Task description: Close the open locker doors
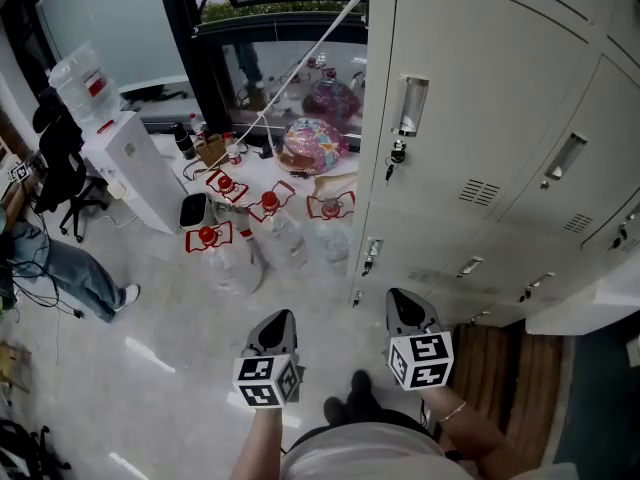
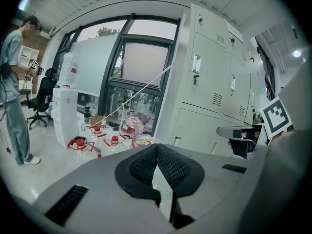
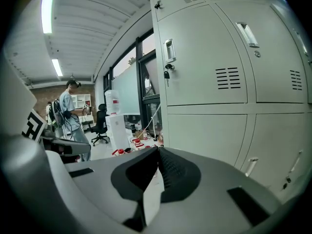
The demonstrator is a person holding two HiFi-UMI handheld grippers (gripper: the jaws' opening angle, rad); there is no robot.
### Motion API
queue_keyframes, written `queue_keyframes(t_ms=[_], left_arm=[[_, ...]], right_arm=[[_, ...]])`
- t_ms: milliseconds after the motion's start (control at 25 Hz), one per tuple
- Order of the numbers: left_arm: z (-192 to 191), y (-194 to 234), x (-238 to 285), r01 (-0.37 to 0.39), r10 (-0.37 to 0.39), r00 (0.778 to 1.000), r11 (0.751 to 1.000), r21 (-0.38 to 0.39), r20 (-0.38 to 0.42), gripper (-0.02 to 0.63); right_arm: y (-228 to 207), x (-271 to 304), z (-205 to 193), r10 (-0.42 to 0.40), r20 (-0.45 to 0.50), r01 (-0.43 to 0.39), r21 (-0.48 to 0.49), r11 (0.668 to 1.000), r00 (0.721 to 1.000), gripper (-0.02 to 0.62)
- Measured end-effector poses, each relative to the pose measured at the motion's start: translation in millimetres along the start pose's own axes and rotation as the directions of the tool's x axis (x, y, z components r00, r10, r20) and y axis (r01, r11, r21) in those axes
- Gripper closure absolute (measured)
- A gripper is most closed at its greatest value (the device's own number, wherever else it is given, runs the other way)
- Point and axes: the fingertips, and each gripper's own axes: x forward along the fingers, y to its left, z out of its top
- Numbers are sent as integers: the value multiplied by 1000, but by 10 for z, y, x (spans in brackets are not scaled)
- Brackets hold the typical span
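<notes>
A bank of pale grey lockers fills the right side of the head view; every door that I can see lies flush, and a key hangs in the lock under one handle. Both grippers are held low in front of the lockers, touching nothing. My left gripper is shut, its pads meeting with nothing between them. My right gripper is also shut and empty, pointing at the lower locker doors. The lockers stand to the right in the left gripper view.
Several water bottles with red caps lie on the floor left of the lockers, beside a colourful bag and a white water dispenser. A person and an office chair are at far left. A white cord runs diagonally.
</notes>
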Motion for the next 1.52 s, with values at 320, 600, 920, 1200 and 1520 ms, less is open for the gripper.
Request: queue_keyframes(t_ms=[320, 600, 920, 1200, 1520], left_arm=[[-68, -29, -106, 0, -1, 1000, 1000, 19, 3, 586], [-119, -117, -176, 8, -8, 1000, 1000, 27, -5, 586], [-121, -210, -210, 12, -12, 1000, 999, 33, -10, 586], [-131, -232, -199, 12, -12, 1000, 999, 32, -7, 586], [-124, -205, -166, 8, -8, 1000, 999, 32, -6, 586]], right_arm=[[21, -281, -250, 23, -44, -22, 10, 1000, 999, 591], [-20, -456, -354, 25, -57, -24, 18, 1000, 998, 592], [-51, -545, -397, 36, -62, -35, 11, 999, 997, 594], [-94, -532, -408, 36, -65, -36, 13, 999, 997, 592], [-114, -487, -422, 38, -73, -37, 15, 999, 997, 592]])
